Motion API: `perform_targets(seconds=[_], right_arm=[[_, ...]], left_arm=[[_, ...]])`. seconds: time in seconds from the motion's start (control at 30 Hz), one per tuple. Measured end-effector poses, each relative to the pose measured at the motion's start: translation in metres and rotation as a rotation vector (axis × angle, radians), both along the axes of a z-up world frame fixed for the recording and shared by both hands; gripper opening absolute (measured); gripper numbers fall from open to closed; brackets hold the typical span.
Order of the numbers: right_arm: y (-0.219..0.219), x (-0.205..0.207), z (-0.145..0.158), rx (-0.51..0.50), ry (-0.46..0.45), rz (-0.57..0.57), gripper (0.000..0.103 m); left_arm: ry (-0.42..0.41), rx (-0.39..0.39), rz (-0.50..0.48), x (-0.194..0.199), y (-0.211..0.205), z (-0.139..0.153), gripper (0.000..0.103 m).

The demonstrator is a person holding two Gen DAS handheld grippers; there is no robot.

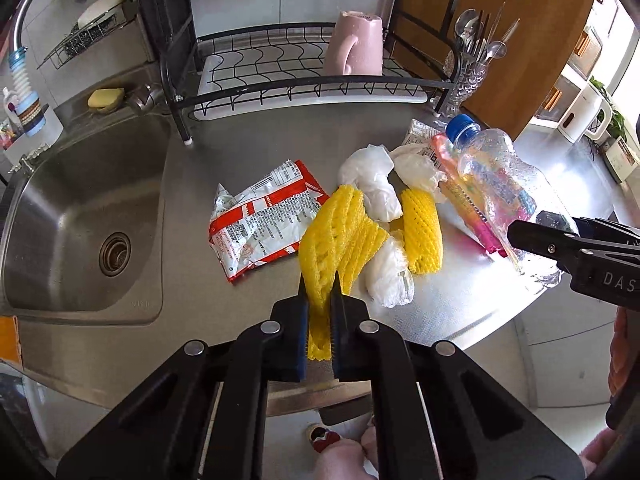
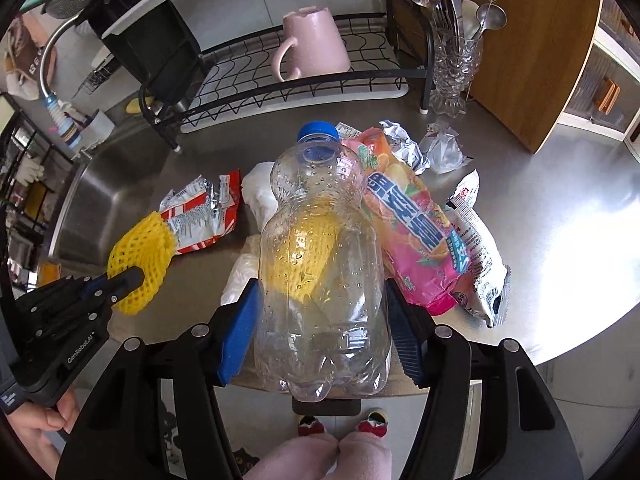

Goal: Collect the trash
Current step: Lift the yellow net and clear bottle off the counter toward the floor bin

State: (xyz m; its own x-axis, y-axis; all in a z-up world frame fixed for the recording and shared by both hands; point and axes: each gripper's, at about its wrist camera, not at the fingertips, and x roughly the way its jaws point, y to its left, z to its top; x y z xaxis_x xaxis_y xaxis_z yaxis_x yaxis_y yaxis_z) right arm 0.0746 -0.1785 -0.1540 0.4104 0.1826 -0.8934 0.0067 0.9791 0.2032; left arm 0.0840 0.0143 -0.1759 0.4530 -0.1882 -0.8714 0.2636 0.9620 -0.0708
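Two tongs are at work above a steel table [image 1: 240,144] strewn with rubbish. From the left wrist view, the left tongs [image 1: 319,292] tilt steeply downward, jaws pressed together on a yellow foam fruit net [image 1: 336,236] that sticks out past their tips, clear of the table. Beyond the tips to the left lies a crumpled red-and-white foil snack bag [image 1: 264,220] covered in small print too fine to read; beyond to the right lie white crumpled plastic bags [image 1: 372,184] and a second yellow foam net [image 1: 420,232]. At the right edge, one black finger of the right tongs [image 1: 536,240] reaches in, its body lettered "DAS", against a clear plastic bottle with a blue cap [image 1: 496,172].

From the right wrist view, the right tongs [image 2: 320,292] also point steeply down, their blue pads pinching the clear bottle [image 2: 320,248] by its lower body, cap away from the camera. Just right of the bottle lies a pink-and-orange snack bag [image 2: 416,236] with large blue Chinese characters, and past it a white printed wrapper [image 2: 480,256]. To the left, the left tongs [image 2: 132,280], marked "GenRobot.AI", grip the yellow net [image 2: 140,256]. A hand [image 2: 44,428] holds that handle at the lower left.
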Motion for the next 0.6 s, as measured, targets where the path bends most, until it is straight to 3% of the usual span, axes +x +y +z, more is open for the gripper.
perform_targets(seconds=[0.33,0.6], right_arm=[[0.012,-0.035,0.003,0.007,-0.011,0.030,0.062],[0.025,-0.096,0.014,0.009,-0.032,0.112,0.062]], left_arm=[[-0.006,0.001,0.019,-0.053,0.008,0.005,0.007],[0.004,-0.015,0.039,-0.112,0.013,0.003,0.007]])
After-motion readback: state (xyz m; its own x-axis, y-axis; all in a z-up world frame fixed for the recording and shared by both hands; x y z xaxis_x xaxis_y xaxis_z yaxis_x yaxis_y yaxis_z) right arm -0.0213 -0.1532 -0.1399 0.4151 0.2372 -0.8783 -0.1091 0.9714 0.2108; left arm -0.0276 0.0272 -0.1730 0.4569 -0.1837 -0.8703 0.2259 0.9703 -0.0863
